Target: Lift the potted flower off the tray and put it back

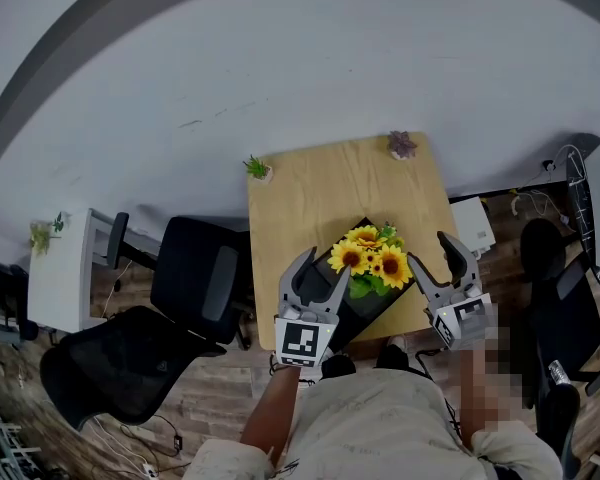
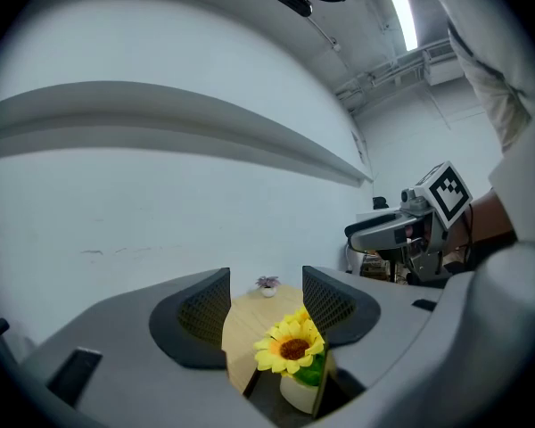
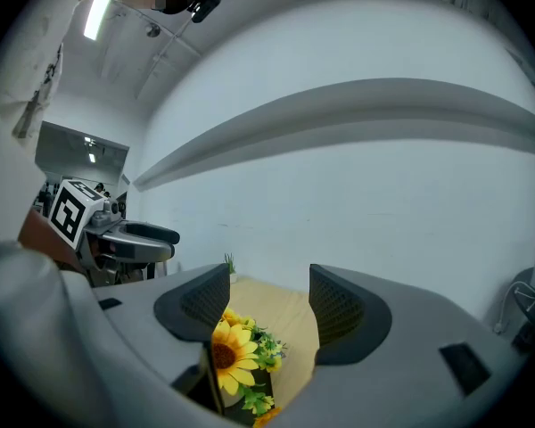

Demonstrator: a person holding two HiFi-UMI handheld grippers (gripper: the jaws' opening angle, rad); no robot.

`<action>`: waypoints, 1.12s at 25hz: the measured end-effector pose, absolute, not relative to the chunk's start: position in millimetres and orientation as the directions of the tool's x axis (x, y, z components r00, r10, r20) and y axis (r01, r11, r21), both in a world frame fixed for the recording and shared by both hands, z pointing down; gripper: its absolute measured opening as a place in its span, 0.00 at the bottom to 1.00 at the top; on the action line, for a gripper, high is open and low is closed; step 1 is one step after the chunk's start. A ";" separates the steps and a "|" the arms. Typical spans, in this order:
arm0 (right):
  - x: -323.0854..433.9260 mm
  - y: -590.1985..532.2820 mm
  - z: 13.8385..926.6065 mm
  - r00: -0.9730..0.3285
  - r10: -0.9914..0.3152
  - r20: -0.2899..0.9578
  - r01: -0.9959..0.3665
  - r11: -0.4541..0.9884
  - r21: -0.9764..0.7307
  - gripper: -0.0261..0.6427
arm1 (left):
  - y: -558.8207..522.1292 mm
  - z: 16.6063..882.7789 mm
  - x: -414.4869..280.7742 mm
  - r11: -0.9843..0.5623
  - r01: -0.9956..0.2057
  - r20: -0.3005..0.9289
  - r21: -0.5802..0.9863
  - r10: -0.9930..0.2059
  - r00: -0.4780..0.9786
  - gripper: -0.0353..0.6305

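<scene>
Closest in is the person's beige shirt [image 1: 380, 428]; just beyond it the left gripper [image 1: 327, 263] and right gripper [image 1: 428, 248] hang with jaws spread wide, nothing between them; the potted flower [image 1: 375, 258] stands upright between the two, on a flat black tray [image 1: 365, 313] laid slantwise on the pale wood-grain surface [image 1: 330, 188]. From the left gripper the blooms lie ahead, low and a little right of the gap; from the right gripper, low and left; the left looks nearer, its inner jaw just beside the leaves. Petals are bright yellow round brown centres; the pot [image 2: 296, 392] is smooth, white and rounded, its axis vertical; the grey jaw pads are mesh-textured; a grasp would likely need to drop to pot level.
</scene>
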State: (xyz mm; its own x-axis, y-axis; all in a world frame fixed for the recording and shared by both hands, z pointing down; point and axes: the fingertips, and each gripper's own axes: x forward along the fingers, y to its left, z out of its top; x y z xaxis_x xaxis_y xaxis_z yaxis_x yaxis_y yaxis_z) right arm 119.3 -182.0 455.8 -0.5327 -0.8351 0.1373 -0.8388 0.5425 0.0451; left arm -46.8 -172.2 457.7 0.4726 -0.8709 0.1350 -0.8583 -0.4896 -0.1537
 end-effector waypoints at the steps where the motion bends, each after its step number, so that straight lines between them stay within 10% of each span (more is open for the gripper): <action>1: 119.2 -182.2 451.1 -0.532 -0.837 0.126 -0.840 0.541 0.049 0.46 | -172.5 452.4 -48.0 -0.484 -0.861 0.123 -0.158 -0.875 0.469 0.44; 28: 120.4 -177.5 390.3 -0.512 -0.859 -0.027 -0.854 0.505 0.121 0.46 | -162.9 397.1 -48.3 -0.446 -0.868 0.018 -0.218 -0.891 0.454 0.44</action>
State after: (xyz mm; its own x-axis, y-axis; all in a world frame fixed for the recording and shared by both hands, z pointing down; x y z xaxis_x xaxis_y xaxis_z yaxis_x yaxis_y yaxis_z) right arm 120.4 -177.5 390.3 -0.5116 -0.8588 -0.0267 -0.8544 0.5052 0.1210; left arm -48.3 -162.9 397.1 0.4536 -0.8910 0.0178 -0.8679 -0.4462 -0.2183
